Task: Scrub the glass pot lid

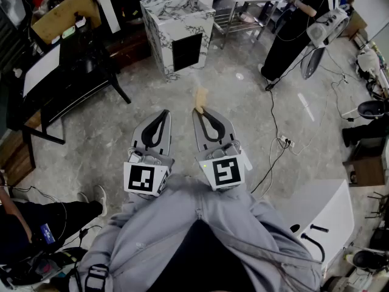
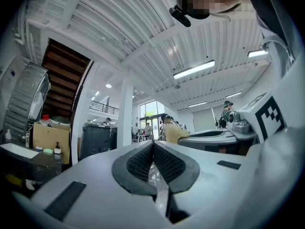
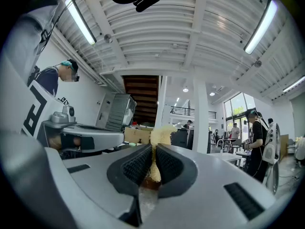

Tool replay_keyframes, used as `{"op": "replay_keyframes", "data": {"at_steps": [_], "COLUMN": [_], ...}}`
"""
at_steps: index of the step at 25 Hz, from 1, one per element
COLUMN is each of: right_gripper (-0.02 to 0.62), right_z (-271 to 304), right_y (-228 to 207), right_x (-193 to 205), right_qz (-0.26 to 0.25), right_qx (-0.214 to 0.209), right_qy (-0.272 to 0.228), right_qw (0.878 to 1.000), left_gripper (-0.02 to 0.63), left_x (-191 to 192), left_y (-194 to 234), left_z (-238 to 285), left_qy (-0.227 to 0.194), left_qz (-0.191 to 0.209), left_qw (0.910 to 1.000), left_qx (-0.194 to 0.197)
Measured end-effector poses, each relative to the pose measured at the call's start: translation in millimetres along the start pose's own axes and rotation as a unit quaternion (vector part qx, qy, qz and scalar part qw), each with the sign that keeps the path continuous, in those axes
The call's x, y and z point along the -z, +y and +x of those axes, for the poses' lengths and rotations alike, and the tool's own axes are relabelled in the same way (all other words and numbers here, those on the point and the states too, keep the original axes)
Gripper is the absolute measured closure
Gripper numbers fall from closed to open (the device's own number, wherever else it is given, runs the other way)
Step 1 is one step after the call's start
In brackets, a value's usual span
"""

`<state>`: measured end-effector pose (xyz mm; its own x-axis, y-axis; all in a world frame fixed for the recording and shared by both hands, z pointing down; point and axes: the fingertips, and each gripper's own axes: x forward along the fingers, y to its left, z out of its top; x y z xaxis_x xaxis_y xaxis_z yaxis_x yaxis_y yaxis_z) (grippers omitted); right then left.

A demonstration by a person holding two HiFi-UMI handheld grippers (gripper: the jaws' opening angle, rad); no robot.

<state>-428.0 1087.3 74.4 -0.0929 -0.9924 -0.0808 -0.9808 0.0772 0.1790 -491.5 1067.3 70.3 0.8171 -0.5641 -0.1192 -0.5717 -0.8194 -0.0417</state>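
**A:** Closest: grey hoodie (image 1: pixel 200 236). Both grippers held out front, side by side over floor (image 1: pixel 97 139).

**B:** L to R?

**A:** First, left gripper (image 1: pixel 165 112): shut tight, nothing btwn pads, nose a touch up. Then right gripper (image 1: pixel 198 111): level, clamped on yellow sponge (image 1: pixel 200 96), most of it poking past tips.

**B:** Lid?

**A:** Not in any view. Maybe over by marble unit (image 1: pixel 176 29), guess only.

**B:** Risks?

**A:** Shallow bite on sponge, so could slip out once pressed on wet glass. Also nothing ready to steady lid. Could skate or tip unless left opens first.
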Motion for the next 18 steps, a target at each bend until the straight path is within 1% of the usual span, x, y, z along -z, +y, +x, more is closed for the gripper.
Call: {"op": "replay_keyframes", "data": {"at_steps": [4,8,14,18], "right_gripper": [0.552,0.551,0.551,0.551], "right_z": [-1,2,6,10], "right_y": [-9,-19,-32,-39], "right_x": [-7,-5,10,23], "right_qz": [0.005,0.008,0.036,0.046], "right_qx": [0.007,0.010,0.006,0.006], "right_qy": [-0.013,-0.015,-0.013,-0.010], "right_qw": [1.000,1.000,0.999,0.999], "left_gripper": [0.591,0.591,0.591,0.591], "left_x": [-3,-2,10,22], "left_y": [-1,-1,-7,-7], "left_z": [7,18,33,41], "left_qy": [0.004,0.007,0.010,0.015], "left_qz": [0.007,0.006,0.003,0.002], "left_qw": [1.0000,0.9999,0.9999,0.9998], "left_qx": [-0.005,-0.009,-0.009,-0.008]}}
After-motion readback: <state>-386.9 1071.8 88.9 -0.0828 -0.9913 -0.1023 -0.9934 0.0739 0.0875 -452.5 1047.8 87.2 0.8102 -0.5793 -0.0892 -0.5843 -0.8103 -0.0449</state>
